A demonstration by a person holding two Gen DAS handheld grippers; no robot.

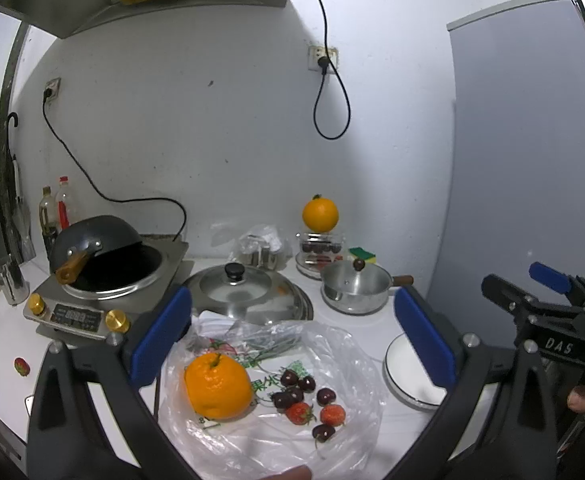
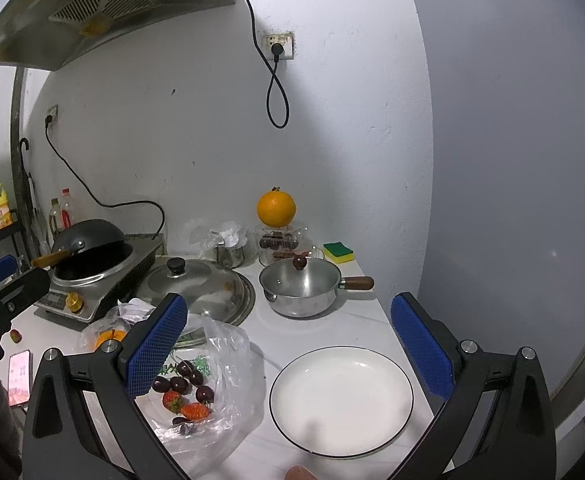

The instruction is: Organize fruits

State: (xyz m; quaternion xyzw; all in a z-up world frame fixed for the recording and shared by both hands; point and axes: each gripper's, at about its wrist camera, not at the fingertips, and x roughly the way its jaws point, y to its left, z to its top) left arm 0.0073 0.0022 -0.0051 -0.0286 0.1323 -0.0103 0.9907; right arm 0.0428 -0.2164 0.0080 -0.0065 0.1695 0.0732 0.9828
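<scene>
A clear plastic bag (image 1: 332,360) lies open on the white counter, holding an orange (image 1: 217,387), dark cherries (image 1: 292,390) and two strawberries (image 1: 316,414). My left gripper (image 1: 292,336) is open and empty, hovering above the bag. A white plate (image 2: 342,400) with a dark rim sits empty to the right of the bag (image 2: 228,344). My right gripper (image 2: 288,344) is open and empty above the plate's left side. Cherries (image 2: 182,380) and strawberries (image 2: 184,406) also show in the right wrist view. A loose strawberry (image 1: 21,366) lies at the counter's left.
An induction cooker with a black wok (image 1: 96,252) stands at the left. A steel lid (image 1: 248,292) and a small steel pot (image 1: 354,286) sit behind the bag. A second orange (image 1: 320,214) rests on a glass jar. A sponge (image 2: 338,252) and a phone (image 2: 18,376) are there.
</scene>
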